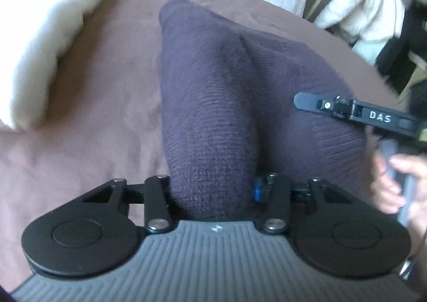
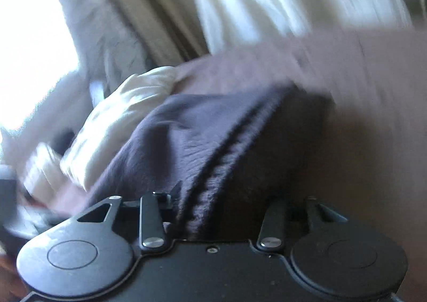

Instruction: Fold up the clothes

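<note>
Mauve bedsheet [image 1: 101,104] under us, dark purple knit garment [image 1: 213,104] spread on it.
Left tool [image 1: 213,190] and right tool [image 2: 218,211] both clamp bunched knit; uneven pulls could skew our fold.

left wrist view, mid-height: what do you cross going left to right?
White fluffy fabric → dusty-pink bed sheet → dark purple knit garment → black finger of the right gripper marked DAS; the person's hand sits just below that finger.
</note>
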Tool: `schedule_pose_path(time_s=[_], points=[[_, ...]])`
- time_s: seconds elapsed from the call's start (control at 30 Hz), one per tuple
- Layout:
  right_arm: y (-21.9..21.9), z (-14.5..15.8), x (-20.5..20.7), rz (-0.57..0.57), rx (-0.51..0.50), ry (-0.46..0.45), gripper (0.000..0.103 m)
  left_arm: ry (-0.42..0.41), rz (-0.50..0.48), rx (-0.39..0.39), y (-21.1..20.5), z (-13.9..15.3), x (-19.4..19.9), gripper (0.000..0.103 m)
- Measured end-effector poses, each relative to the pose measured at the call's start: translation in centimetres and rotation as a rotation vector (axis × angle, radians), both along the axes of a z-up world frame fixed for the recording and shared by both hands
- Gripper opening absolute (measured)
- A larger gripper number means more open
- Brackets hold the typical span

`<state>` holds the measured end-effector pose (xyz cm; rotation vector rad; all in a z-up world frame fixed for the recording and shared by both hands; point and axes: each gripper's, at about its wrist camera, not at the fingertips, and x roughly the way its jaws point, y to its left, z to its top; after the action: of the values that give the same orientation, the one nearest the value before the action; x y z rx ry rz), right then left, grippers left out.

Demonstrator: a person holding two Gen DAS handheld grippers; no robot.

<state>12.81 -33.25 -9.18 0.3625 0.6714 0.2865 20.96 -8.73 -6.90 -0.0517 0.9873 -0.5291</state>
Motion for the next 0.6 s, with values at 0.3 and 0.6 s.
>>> schedule_pose_path(time_s=[0.3, 0.6], points=[[9.3, 11.7, 4.6, 0.115, 0.014, -0.310, 0.045, -0.174, 0.140, 0.032, 9.6, 12.4, 3.7, 0.040], [20.9, 10.5, 21.7, 0.129, 0.246, -0.194, 0.066, -0.228, 0.404, 0.381, 22.9, 12.6, 16.9, 0.089]])
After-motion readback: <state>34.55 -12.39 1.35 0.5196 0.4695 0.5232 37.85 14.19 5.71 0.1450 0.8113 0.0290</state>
